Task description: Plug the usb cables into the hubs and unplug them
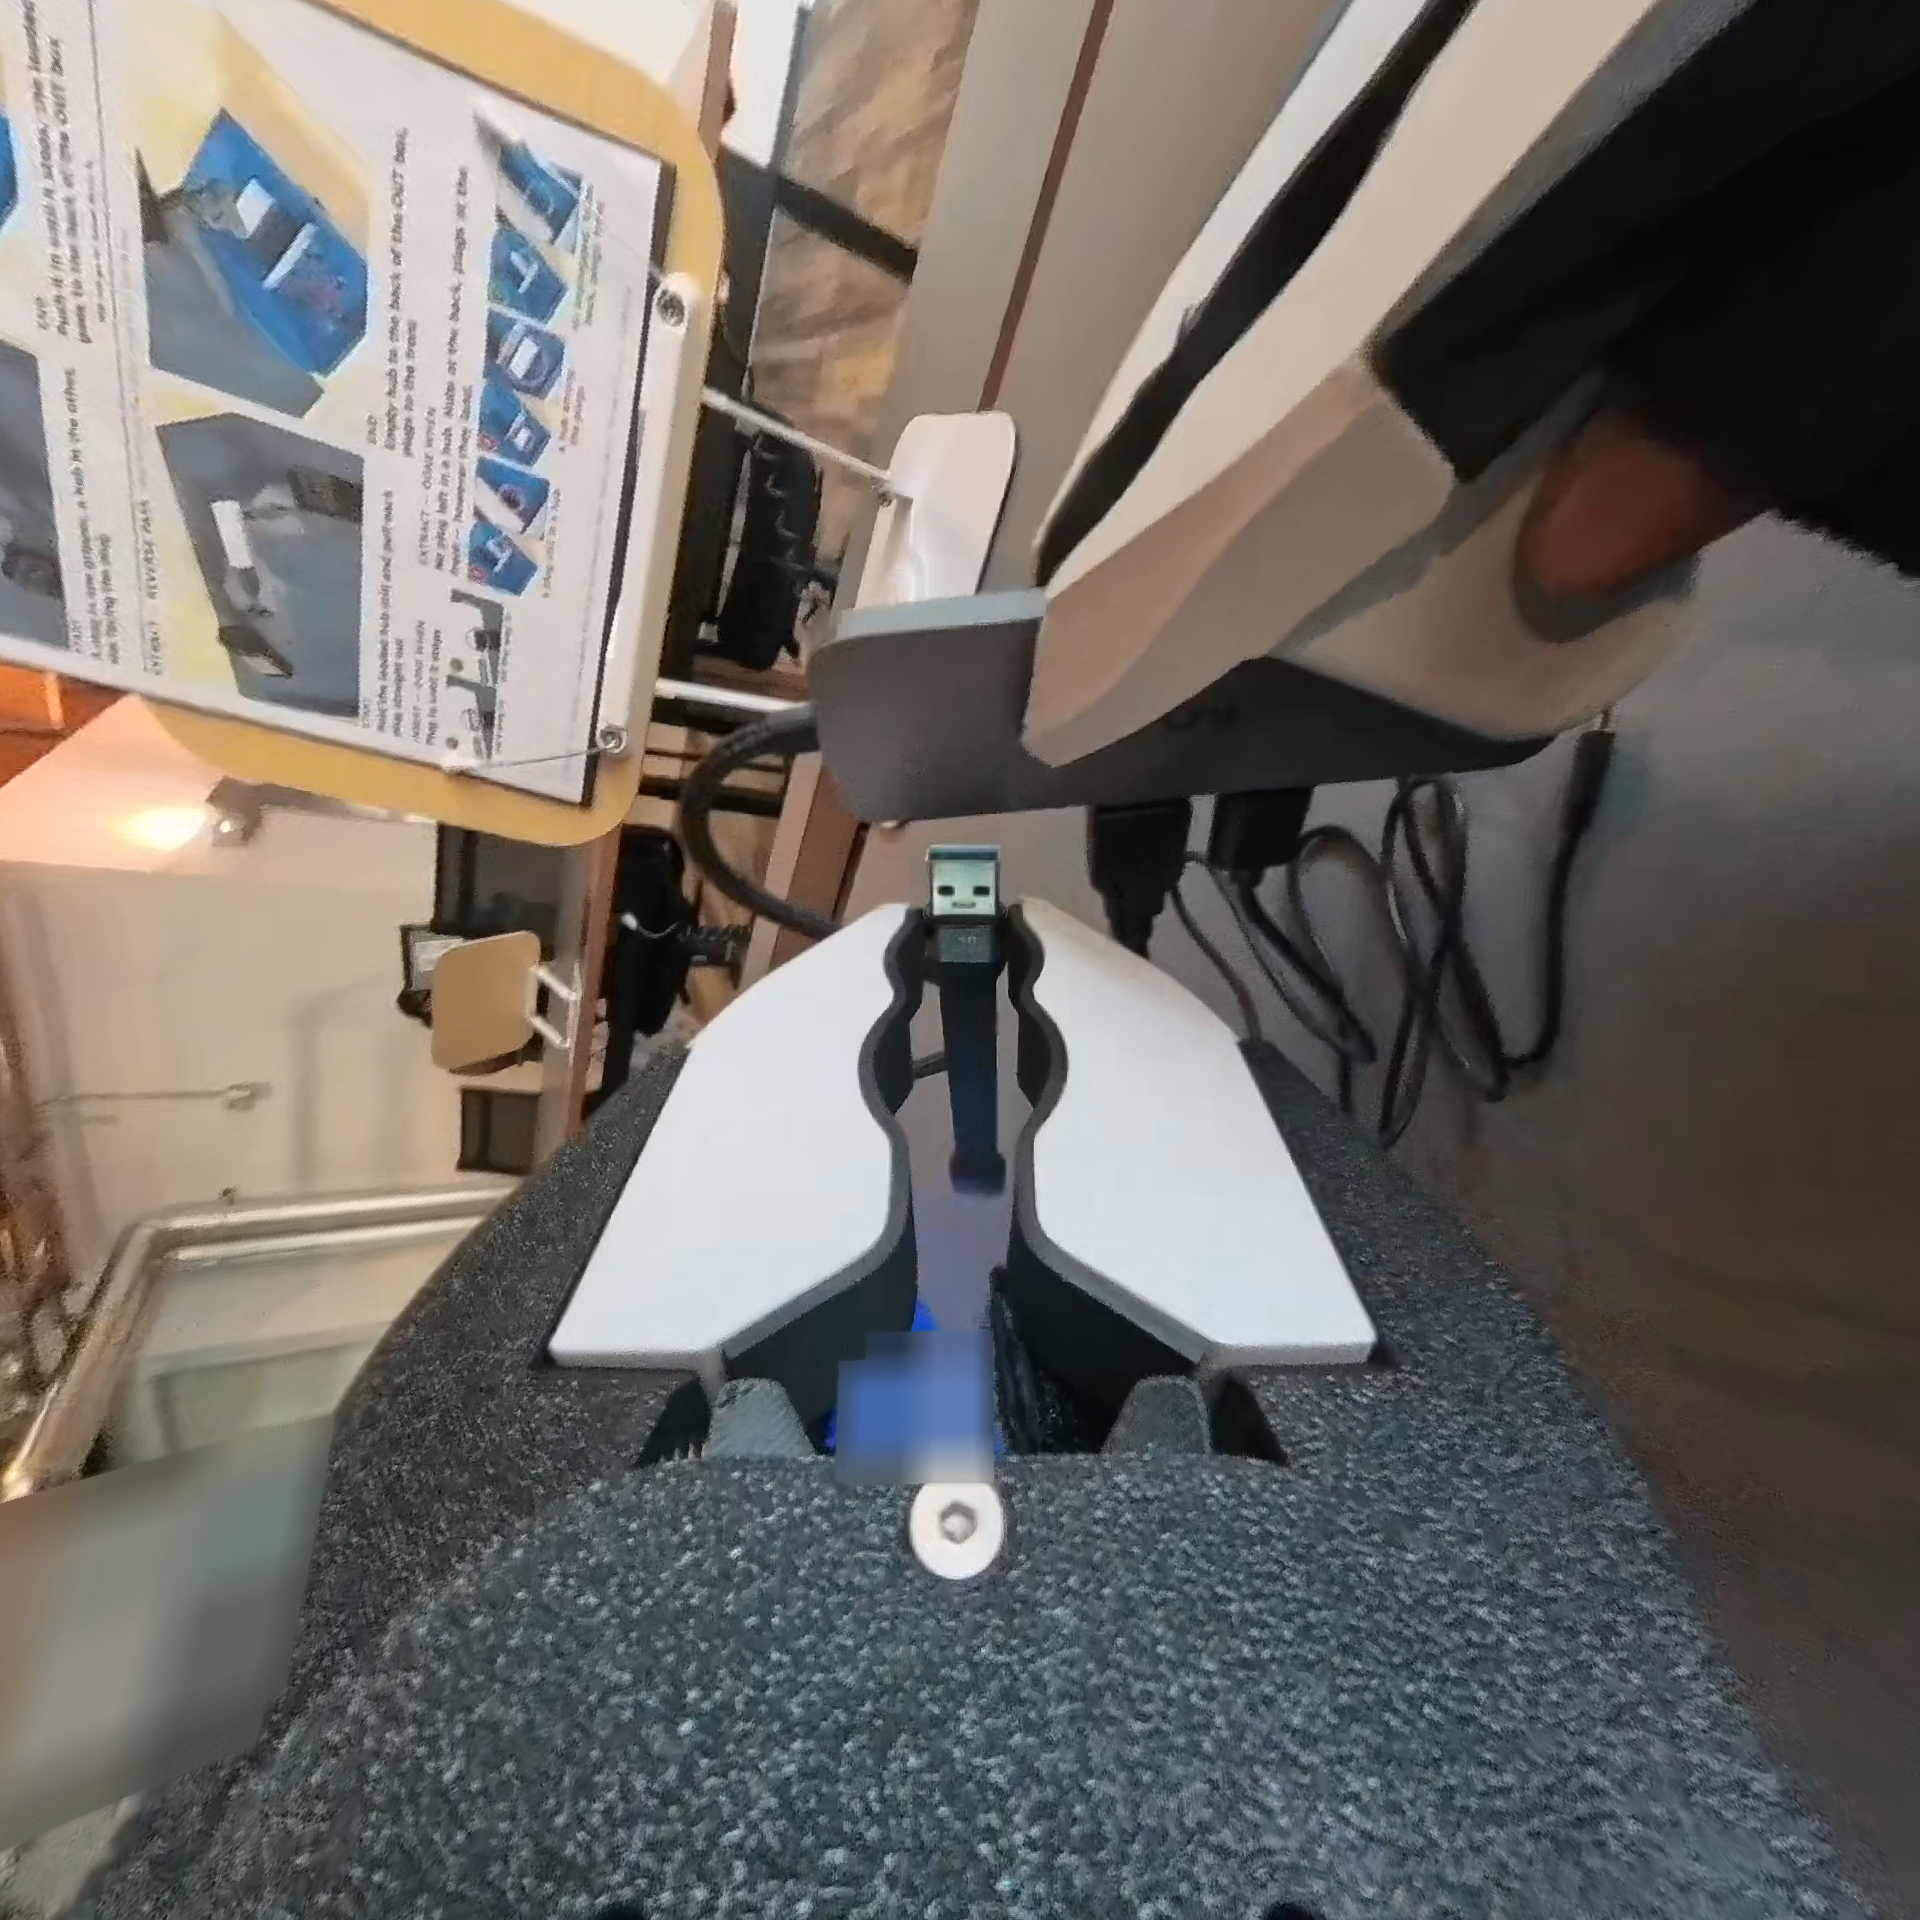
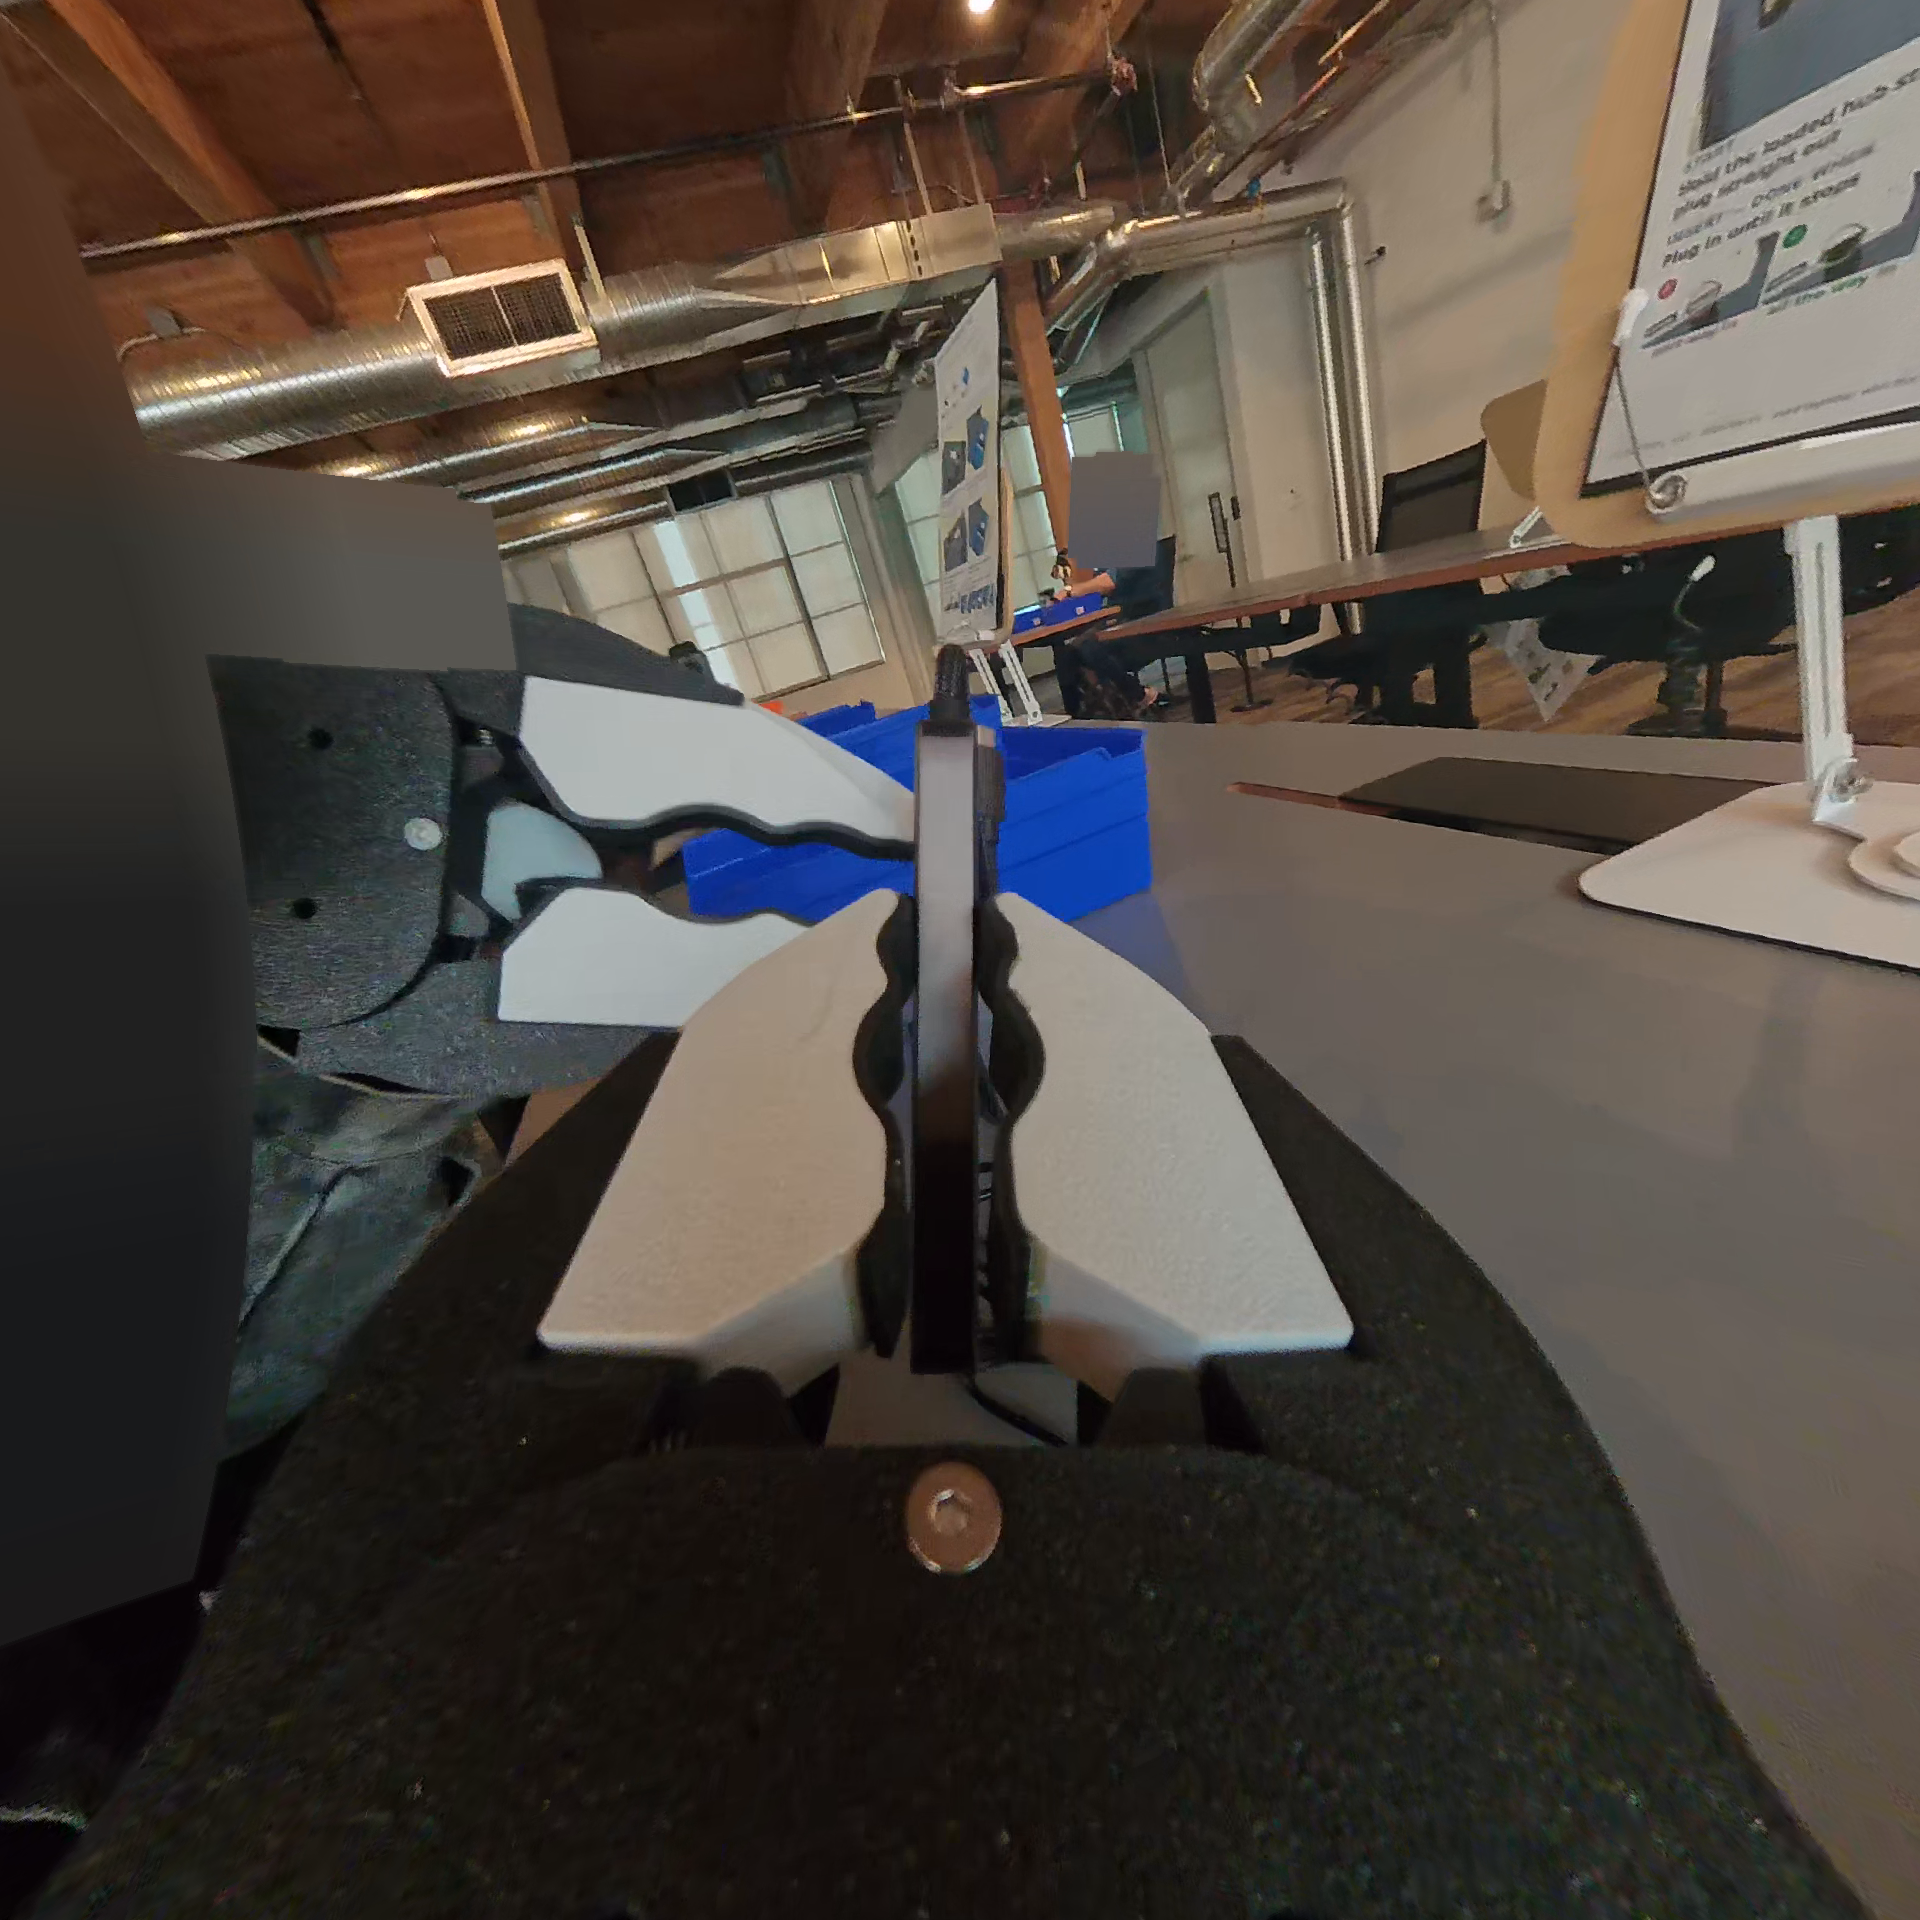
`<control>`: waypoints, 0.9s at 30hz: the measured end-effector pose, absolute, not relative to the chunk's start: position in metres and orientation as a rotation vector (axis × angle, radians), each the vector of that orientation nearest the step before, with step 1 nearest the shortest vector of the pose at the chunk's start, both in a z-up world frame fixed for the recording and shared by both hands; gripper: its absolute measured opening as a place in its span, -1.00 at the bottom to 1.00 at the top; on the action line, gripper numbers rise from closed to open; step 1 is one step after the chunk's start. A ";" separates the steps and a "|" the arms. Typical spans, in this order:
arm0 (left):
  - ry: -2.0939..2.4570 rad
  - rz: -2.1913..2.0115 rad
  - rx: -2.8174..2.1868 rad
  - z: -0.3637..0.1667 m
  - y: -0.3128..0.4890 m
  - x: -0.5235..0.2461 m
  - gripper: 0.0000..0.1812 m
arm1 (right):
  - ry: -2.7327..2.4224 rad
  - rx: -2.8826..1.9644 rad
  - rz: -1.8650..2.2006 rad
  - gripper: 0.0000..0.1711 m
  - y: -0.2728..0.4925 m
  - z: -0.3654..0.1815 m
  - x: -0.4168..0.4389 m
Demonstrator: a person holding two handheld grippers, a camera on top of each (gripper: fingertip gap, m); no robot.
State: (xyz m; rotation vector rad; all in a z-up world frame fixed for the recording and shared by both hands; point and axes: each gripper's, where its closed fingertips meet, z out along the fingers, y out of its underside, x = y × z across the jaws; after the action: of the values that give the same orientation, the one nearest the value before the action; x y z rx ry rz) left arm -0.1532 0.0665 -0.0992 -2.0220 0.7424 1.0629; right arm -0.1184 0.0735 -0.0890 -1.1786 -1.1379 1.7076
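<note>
In the left wrist view my left gripper is shut on a black USB plug. Its metal tip with a blue insert points at the long edge of a grey hub and stands just short of it. Two other black plugs sit in that edge, and their thin cables hang down. My right gripper is shut on the hub, seen edge-on as a thin dark slab. Its white fingers clamp the hub in the left wrist view. The left gripper reaches in from the left.
Blue bins stand behind the hub on the grey table. An instruction board on a white stand is at the right. A thick braided cable leaves the hub's end. A person sits at a far desk. One gripper's finger ends stand about 4 cm off the other's.
</note>
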 end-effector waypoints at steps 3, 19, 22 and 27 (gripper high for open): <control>0.761 1.026 -2.015 -0.103 0.068 -0.150 -0.83 | -1.154 -1.185 1.713 -0.88 0.071 -0.091 -0.120; 0.733 0.918 -1.999 -0.106 0.065 -0.144 -0.84 | -1.207 -1.187 1.794 -0.88 0.064 -0.097 -0.120; 0.744 0.874 -1.996 -0.106 0.064 -0.142 -0.84 | -1.194 -1.199 1.869 -0.88 0.064 -0.096 -0.118; 0.753 0.959 -1.994 -0.097 0.063 -0.137 -0.84 | -1.101 -1.194 2.036 -0.88 0.067 -0.091 -0.115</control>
State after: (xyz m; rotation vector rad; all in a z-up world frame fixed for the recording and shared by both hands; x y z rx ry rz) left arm -0.1375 0.0629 -0.0968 -1.9937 0.7528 0.9592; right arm -0.1147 0.0669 -0.0909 -1.1937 -1.1006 2.0362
